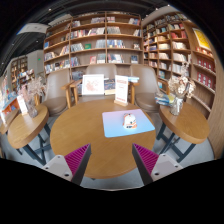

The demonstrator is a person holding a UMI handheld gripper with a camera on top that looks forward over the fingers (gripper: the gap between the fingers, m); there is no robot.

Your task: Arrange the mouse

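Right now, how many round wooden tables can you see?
3. One table sits just ahead of the open gripper, holding the blue mat and mouse. One stands left, one right. More may hide beyond.

A: What is the gripper (112, 160) doing?
B: It is held level, pointing forward, its two fingers spread wide apart.
A: And the pads (78, 158)?
B: Magenta, facing inward, one left and one right, with nothing between them.
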